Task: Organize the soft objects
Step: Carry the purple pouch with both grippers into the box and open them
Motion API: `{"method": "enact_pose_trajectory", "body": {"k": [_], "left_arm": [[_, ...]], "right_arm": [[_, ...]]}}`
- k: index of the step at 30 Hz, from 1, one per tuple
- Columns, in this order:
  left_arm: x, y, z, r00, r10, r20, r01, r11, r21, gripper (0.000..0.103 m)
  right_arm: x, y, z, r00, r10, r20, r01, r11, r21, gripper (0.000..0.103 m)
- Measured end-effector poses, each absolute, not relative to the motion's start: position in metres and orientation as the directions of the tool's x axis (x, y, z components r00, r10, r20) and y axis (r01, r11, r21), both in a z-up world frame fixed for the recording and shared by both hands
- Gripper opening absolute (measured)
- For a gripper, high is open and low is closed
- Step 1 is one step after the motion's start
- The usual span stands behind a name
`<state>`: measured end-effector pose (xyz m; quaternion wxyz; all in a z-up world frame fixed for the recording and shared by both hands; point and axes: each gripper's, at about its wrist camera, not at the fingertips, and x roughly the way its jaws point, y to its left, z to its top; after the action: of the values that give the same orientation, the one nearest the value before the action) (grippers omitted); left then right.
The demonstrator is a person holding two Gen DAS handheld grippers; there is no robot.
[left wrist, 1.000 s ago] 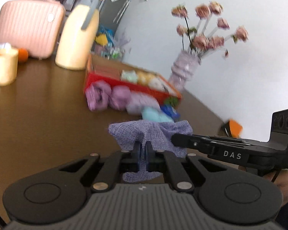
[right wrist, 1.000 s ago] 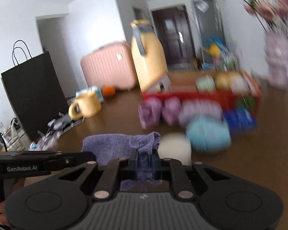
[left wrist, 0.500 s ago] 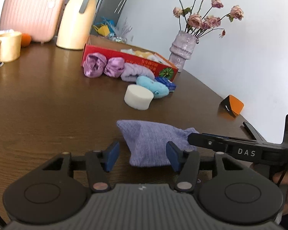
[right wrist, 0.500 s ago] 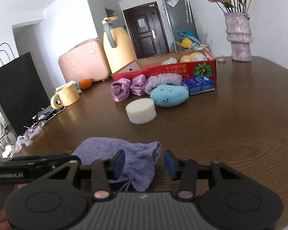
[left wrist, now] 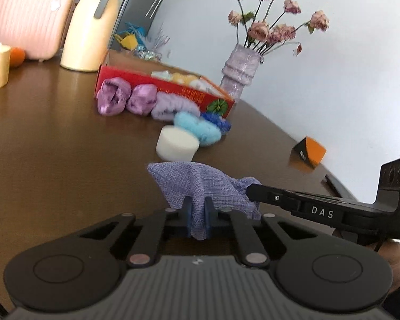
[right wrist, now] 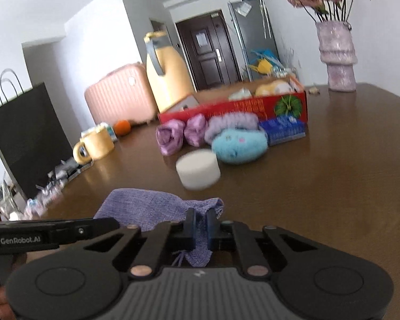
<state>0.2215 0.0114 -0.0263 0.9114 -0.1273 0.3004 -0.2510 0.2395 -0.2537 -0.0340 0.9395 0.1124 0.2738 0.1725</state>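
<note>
Brown table | left view: orange box | right view: black bag

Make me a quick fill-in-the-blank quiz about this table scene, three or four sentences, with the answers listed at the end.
1. Both the left gripper and the right gripper are shut on the ____ cloth pouch.
2. The white foam cylinder sits in front of a light ____ plush toy.
3. The dried flowers stand in a ____.
4. Behind the rolled purple items lies a ____ cardboard box.

Answers: purple; blue; vase; red
</note>
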Motion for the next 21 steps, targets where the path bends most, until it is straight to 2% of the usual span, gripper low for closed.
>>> {"method": "enact_pose_trajectory", "body": {"k": [4,8,10,12,15,19,21], "left_arm": [[0.262,0.016,0.007,0.703,-0.565,-0.432,0.425,0.821,-0.382,0.009],[0.355,0.017,0.051,0.736,-0.537,-0.412,0.435,0.842,-0.321,0.009],[0.417,0.014,0.062,0.744,-0.493,-0.451,0.399,0.869,-0.291,0.009],[0.476,0.008,0.061,0.743,-0.432,-0.511,0.356,0.902,-0.245,0.009],[0.558,0.002,0.041,0.712,-0.320,-0.624,0.261,0.947,-0.188,0.009],[0.612,-0.009,0.017,0.699,-0.224,-0.679,0.214,0.972,-0.100,0.012],[0.623,-0.016,0.010,0.687,-0.210,-0.696,0.247,0.968,-0.048,0.015]], "right_arm": [[0.283,-0.263,0.001,0.799,0.412,-0.439,-0.282,0.900,0.331,0.006],[0.375,-0.251,0.048,0.822,0.393,-0.411,-0.316,0.917,0.245,0.006],[0.434,-0.241,0.062,0.817,0.376,-0.438,-0.308,0.925,0.220,0.006],[0.500,-0.227,0.065,0.789,0.349,-0.505,-0.297,0.937,0.184,0.006],[0.592,-0.212,0.047,0.708,0.337,-0.620,-0.250,0.941,0.227,0.006],[0.649,-0.191,0.021,0.674,0.273,-0.687,-0.210,0.962,0.176,0.006],[0.660,-0.185,0.010,0.672,0.235,-0.702,-0.195,0.971,0.138,0.008]]}}
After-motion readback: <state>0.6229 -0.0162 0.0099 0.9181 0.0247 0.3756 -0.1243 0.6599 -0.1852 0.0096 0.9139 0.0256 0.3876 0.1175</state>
